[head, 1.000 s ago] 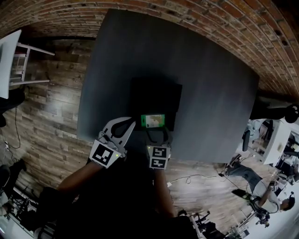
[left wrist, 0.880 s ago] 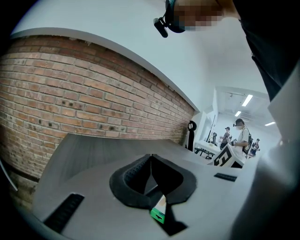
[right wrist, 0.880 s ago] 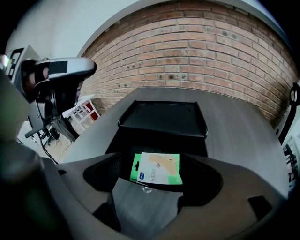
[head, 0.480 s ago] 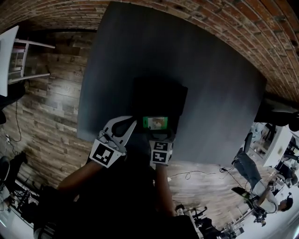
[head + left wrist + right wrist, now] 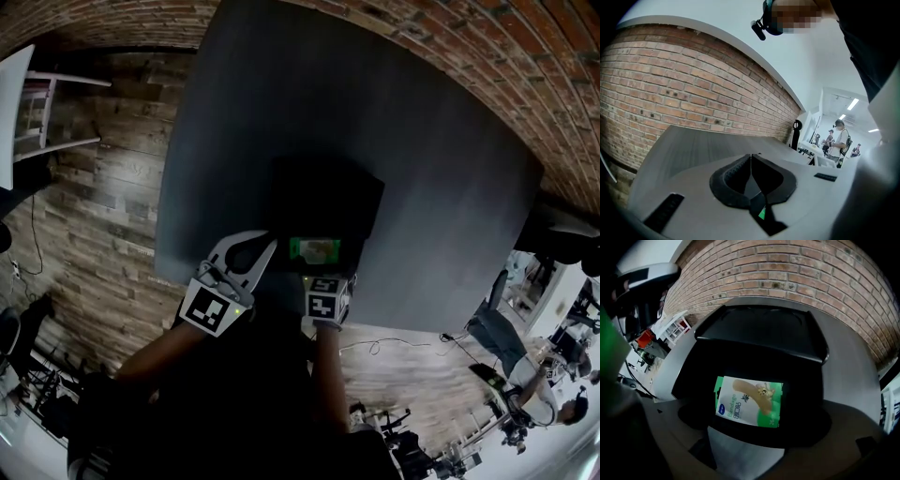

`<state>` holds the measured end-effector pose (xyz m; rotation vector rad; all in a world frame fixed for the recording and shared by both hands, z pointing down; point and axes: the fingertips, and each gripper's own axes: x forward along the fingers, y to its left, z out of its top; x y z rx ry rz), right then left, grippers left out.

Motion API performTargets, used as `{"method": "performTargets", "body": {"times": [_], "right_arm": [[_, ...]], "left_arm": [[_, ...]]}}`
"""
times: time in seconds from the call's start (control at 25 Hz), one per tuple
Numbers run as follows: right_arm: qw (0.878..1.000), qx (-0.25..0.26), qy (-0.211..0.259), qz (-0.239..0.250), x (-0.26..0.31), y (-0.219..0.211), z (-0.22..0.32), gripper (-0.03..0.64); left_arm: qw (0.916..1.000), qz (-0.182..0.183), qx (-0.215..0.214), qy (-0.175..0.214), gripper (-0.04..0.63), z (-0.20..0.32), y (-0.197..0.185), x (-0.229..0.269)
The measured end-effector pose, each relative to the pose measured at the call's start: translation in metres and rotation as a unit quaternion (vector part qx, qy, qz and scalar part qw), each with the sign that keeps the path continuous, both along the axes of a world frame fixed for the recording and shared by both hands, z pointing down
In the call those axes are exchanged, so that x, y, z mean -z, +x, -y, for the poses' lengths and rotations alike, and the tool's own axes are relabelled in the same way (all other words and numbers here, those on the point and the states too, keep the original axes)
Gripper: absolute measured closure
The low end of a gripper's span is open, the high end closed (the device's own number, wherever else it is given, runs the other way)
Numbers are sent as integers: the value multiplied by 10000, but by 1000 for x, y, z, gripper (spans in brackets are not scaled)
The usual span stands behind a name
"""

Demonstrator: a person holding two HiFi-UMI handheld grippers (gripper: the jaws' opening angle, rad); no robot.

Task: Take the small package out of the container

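- Lower over the dark table (image 5: 450, 187) than a second ago, the right gripper (image 5: 322, 274) points steeply down; its jaws have just been opening and stand wide, gripping nothing.
- Black container (image 5: 328, 202) sits near the table's front edge, within reach.
- Left gripper (image 5: 265, 246), jaws together and empty, hovers beside the container's near-left corner, likely kept clear.
- Small package (image 5: 314, 249) lies flat inside the container by its near wall, below the open jaws, ready for pinching.

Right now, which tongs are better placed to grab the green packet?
Likely the right tongs: just opened wide, they hang over the packet in the black container, nothing gripped; the left tongs are shut, beside it.
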<state>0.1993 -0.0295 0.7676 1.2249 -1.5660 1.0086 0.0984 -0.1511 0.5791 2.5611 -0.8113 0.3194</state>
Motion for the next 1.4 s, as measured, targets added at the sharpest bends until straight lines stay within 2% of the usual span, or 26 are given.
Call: {"method": "performTargets", "body": {"times": [0.48, 0.68, 0.88, 1.2, 1.4], "right_arm": [[9986, 22, -535, 18, -12, -2, -3, 175], [9980, -36, -634, 57, -20, -1, -5, 173], [9972, -35, -744, 66, -20, -4, -3, 173], [9960, -73, -894, -15, -23, -2, -1, 173], [9956, -129, -924, 37, -24, -4, -1, 173]], "left_arm": [[9999, 74, -54, -49, 558, 10, -2, -8], [9999, 27, 29, -118, 558, 15, -2, -11], [9997, 187, -141, -49, 558, 16, -6, -15], [9996, 211, -159, -72, 558, 17, -6, -18], [9999, 108, 1, -127, 558, 19, -10, -16]]}}
